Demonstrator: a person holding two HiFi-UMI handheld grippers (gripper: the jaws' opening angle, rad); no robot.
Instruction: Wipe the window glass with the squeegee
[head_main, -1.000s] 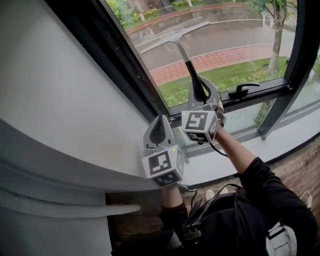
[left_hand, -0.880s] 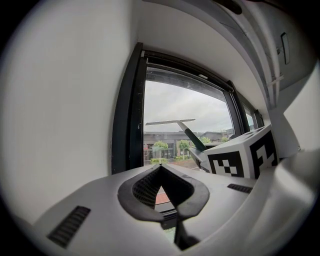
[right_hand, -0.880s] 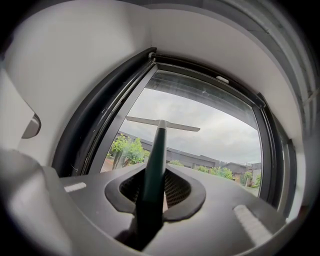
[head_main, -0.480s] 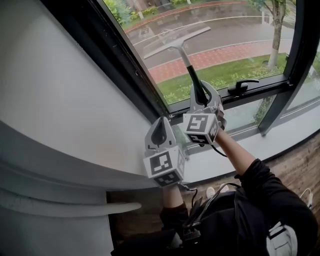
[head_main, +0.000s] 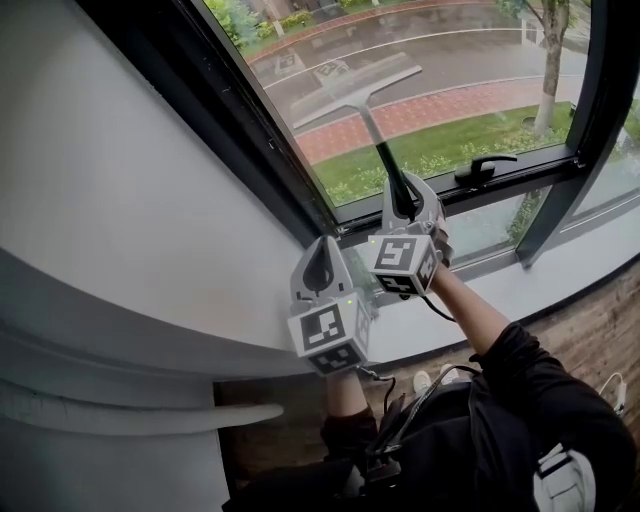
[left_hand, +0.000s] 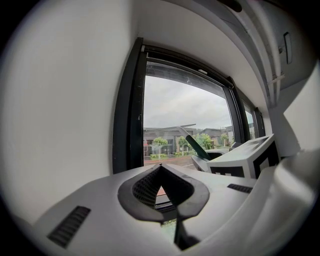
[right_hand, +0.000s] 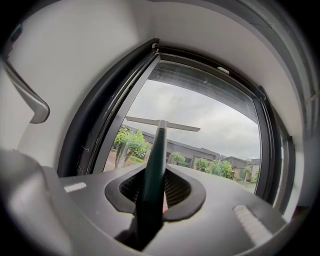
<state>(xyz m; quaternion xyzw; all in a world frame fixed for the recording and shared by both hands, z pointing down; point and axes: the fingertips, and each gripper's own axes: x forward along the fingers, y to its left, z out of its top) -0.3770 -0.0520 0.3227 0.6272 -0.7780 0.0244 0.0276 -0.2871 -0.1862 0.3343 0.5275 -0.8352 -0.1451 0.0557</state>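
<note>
My right gripper (head_main: 403, 203) is shut on the dark green handle of the squeegee (head_main: 378, 136). Its pale blade (head_main: 352, 90) lies against the window glass (head_main: 450, 80), slanting up to the right. In the right gripper view the squeegee handle (right_hand: 152, 175) runs up between the jaws to the blade (right_hand: 162, 123) on the glass (right_hand: 210, 120). My left gripper (head_main: 318, 270) hangs just below and left of the right one, by the window's lower left corner, jaws closed with nothing in them. The left gripper view shows the squeegee (left_hand: 192, 142) and the right gripper's marker cube (left_hand: 245, 157) to its right.
A black window frame (head_main: 240, 130) runs along the left side of the pane and a black window handle (head_main: 485, 168) sits on the lower frame bar. A white wall (head_main: 110, 200) rises to the left. A pale sill (head_main: 520, 290) runs below the window.
The right gripper and squeegee have slid down and slightly right on the glass. The left gripper has barely moved.
</note>
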